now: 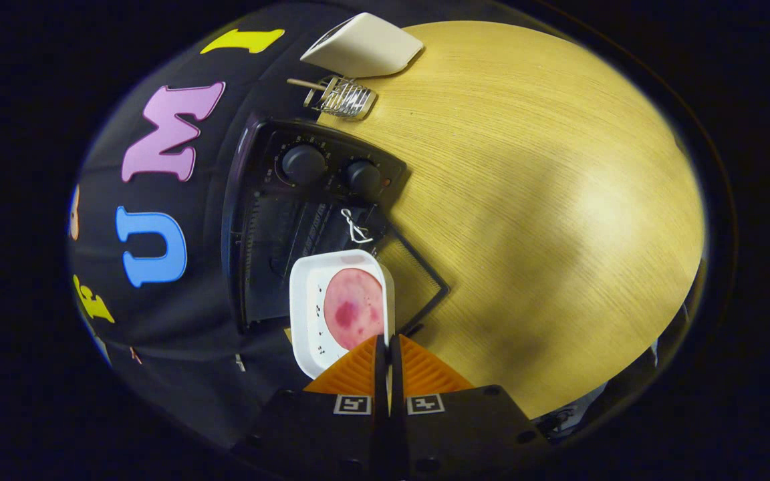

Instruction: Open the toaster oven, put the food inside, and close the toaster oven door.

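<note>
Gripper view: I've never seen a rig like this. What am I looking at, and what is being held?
A person carries a handheld two-finger claw; the camera rides on it and looks forward along its fingers. The claw is pinched shut on the rim of a white tray with a round pink slice of food. Just beyond stands a black toaster oven with two knobs, its door open, on a wooden table. Farther off lie a small wire rack and a white box.

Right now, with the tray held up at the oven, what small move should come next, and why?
Probably ease the white tray forward into the toaster oven. The gripper is shut on the tray's rim, the round pink food lies on it, and the oven door appears already open, with the dark cavity just beyond.
</note>
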The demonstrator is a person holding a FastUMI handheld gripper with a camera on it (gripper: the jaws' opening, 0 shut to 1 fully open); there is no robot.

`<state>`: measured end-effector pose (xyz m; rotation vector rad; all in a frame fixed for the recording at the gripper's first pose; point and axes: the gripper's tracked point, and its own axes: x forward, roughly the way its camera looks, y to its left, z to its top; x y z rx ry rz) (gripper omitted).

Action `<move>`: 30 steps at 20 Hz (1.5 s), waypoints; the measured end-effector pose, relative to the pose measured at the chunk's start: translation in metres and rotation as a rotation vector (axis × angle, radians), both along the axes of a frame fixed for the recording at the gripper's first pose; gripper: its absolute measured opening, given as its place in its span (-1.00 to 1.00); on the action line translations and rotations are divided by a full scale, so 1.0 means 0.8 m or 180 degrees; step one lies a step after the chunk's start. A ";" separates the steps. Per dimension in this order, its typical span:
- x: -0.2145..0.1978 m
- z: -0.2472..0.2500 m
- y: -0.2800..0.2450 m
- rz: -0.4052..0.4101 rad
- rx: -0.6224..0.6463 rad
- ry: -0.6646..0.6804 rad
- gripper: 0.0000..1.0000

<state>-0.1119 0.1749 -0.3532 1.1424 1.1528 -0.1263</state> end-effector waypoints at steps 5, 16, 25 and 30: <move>0.055 -0.003 0.034 -0.0472 -0.0046 -0.0012 -0.90; 0.135 -0.035 0.082 -0.1317 -0.0029 0.0232 -0.90; 0.145 -0.035 0.093 -0.1145 0.0038 0.0080 -0.60; 0.131 -0.013 0.077 -0.0614 -0.0151 -0.0255 0.92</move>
